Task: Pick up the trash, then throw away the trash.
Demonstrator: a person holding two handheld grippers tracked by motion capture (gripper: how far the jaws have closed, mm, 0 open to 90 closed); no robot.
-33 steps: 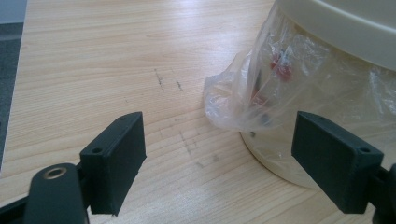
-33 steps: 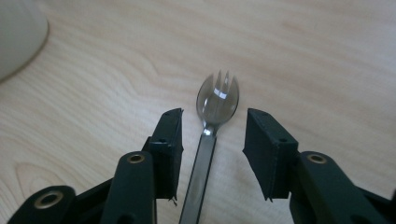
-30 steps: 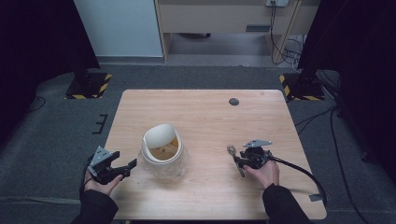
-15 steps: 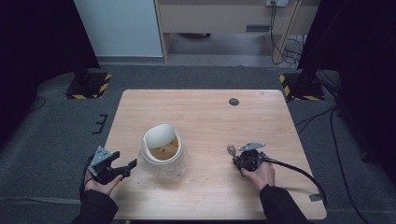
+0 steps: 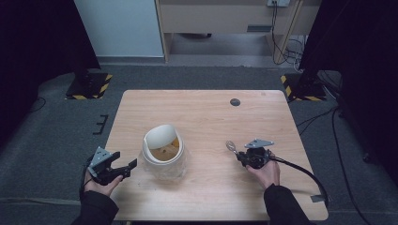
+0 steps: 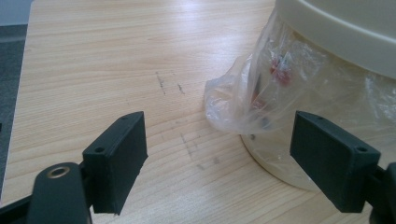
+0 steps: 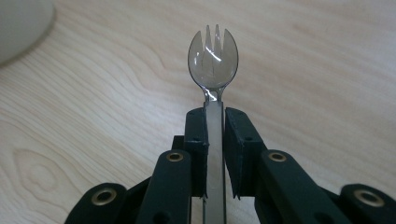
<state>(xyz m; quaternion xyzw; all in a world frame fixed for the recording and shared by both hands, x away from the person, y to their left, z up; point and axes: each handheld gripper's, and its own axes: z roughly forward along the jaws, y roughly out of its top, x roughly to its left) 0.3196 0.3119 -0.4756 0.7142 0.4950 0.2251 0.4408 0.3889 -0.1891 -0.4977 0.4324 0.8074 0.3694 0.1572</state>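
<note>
Pinching the clear spork (image 7: pixel 213 60) by its handle, the right tongs (image 5: pixel 245 157) have just pressed together on it. The spork's long line runs straight out from the tongs, with its prongs pointing toward the white tub (image 5: pixel 162 150). The tub sits on the desk (image 5: pixel 211 117) well apart from the spork. The left tongs (image 6: pixel 224 158) are spread wide with nothing in them, just beside the tub's plastic wrap (image 6: pixel 243 100).

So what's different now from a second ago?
The right gripper has just been closing its jaws and now pinches the clear spork by its handle, after shifting slightly. The left gripper stayed open beside the white tub, which didn't move.
</note>
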